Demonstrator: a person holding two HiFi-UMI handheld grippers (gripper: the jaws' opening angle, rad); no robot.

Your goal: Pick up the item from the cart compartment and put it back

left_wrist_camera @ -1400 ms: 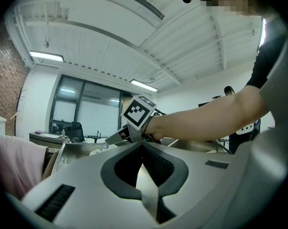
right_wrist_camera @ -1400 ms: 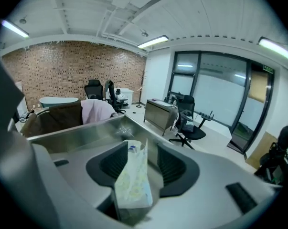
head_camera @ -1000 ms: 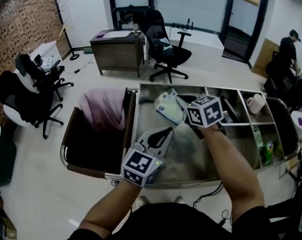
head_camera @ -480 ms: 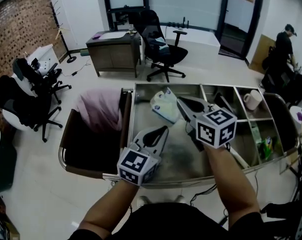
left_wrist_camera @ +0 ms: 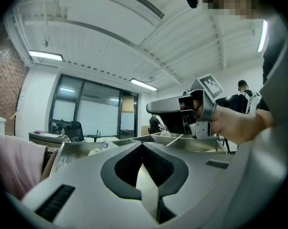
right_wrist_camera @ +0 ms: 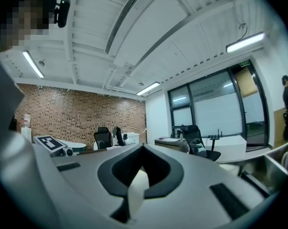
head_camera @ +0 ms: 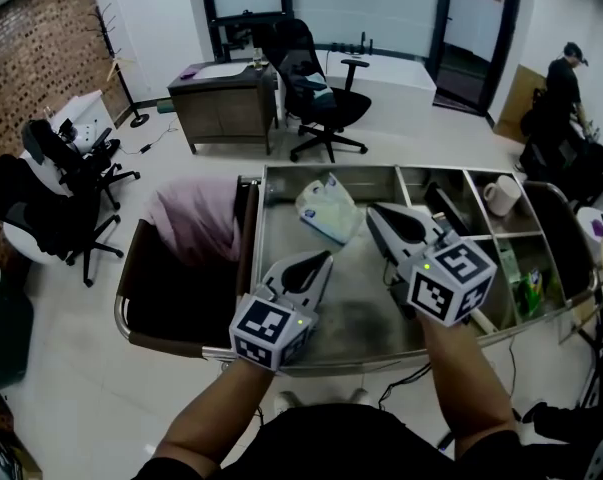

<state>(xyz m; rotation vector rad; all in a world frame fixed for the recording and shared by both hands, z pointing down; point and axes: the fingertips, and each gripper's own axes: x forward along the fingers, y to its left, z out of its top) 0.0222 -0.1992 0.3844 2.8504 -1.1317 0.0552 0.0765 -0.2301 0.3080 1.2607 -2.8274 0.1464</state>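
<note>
The pale plastic packet [head_camera: 326, 210] lies in the big compartment of the cart [head_camera: 361, 173], near the far wall, with nothing on top of it. Your right claw [head_camera: 379, 218] hangs just beside it, closed and empty, and seems clear of the packet in the head view. Your left claw [head_camera: 321, 263] is closed and empty too, nearer to you over the same compartment. Treat the packet as light and soft: a crinkly bag that probably gives under the pads and may slide on the steel floor. The film looks slick, so open the claw wide, take the puffed middle or a bunched edge, and squeeze gently, since a corner pinch could slip out.
</note>
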